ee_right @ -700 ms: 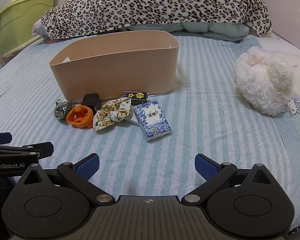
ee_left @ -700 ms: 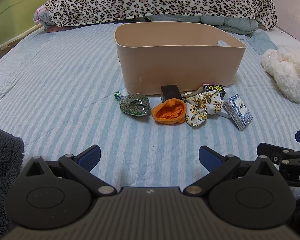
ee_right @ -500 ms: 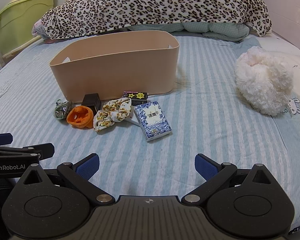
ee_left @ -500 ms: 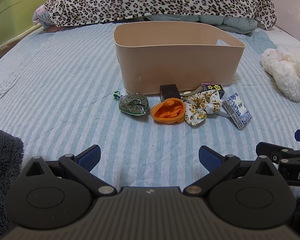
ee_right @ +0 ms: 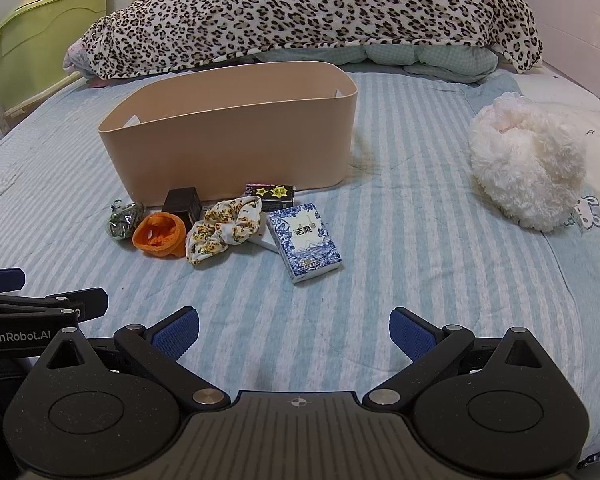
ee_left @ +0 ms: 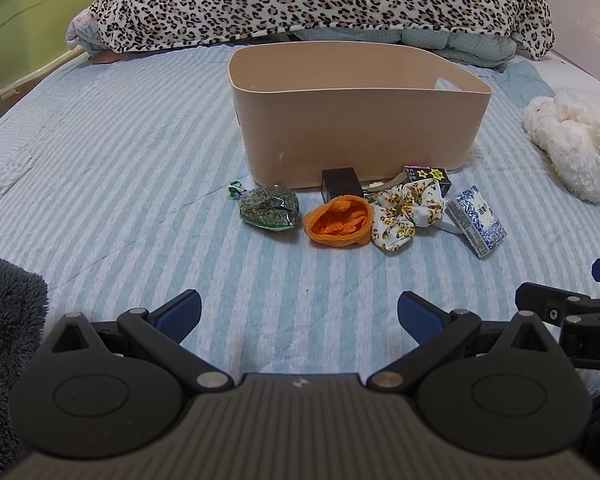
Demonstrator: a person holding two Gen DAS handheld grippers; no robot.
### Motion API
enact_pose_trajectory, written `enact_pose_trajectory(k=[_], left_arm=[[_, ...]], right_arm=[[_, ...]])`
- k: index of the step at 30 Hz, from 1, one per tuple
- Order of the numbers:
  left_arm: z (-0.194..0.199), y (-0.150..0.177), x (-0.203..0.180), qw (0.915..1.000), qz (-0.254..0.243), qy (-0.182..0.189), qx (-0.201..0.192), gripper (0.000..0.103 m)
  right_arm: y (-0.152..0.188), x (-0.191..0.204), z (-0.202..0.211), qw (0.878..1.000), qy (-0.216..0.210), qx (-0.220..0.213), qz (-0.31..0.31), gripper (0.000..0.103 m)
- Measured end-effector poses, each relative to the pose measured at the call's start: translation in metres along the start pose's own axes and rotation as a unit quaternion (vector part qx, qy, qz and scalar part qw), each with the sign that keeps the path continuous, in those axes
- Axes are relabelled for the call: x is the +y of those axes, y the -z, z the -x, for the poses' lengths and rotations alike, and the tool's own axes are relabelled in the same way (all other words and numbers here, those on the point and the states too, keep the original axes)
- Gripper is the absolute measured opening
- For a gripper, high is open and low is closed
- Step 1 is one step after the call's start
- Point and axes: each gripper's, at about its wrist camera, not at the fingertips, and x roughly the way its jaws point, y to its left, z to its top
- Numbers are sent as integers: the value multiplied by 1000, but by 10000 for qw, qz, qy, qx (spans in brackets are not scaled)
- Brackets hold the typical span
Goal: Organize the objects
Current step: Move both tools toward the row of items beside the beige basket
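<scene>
A beige bin [ee_left: 360, 128] [ee_right: 236, 144] stands on the striped bed. In front of it lie a green packet [ee_left: 269, 208] [ee_right: 123, 218], an orange knit piece [ee_left: 340, 222] [ee_right: 160, 236], a small black box [ee_left: 341, 184] [ee_right: 183, 202], a floral scrunchie [ee_left: 404, 214] [ee_right: 224, 228], a black box with yellow stars [ee_left: 428, 176] [ee_right: 271, 194] and a blue-white tissue pack [ee_left: 476, 222] [ee_right: 306, 242]. My left gripper [ee_left: 299, 312] and right gripper [ee_right: 294, 330] are both open and empty, low over the bed, short of the objects.
A white fluffy plush [ee_left: 572, 144] [ee_right: 528, 172] lies to the right. A leopard-print blanket [ee_left: 320, 0] covers the far end. A green storage box [ee_left: 28, 28] stands at the far left. Dark fuzzy fabric [ee_left: 8, 320] is at my near left.
Both views have barely shifted; the objects sit slightly higher in the left wrist view. Both grippers stay open.
</scene>
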Motion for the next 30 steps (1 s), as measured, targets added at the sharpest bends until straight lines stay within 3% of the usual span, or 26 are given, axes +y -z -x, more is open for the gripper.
enact_pose_trajectory(k=[30], left_arm=[[-20, -10, 11, 9999, 15, -57, 134, 103]], right_arm=[[-16, 3, -8, 9999, -51, 44, -143, 103]])
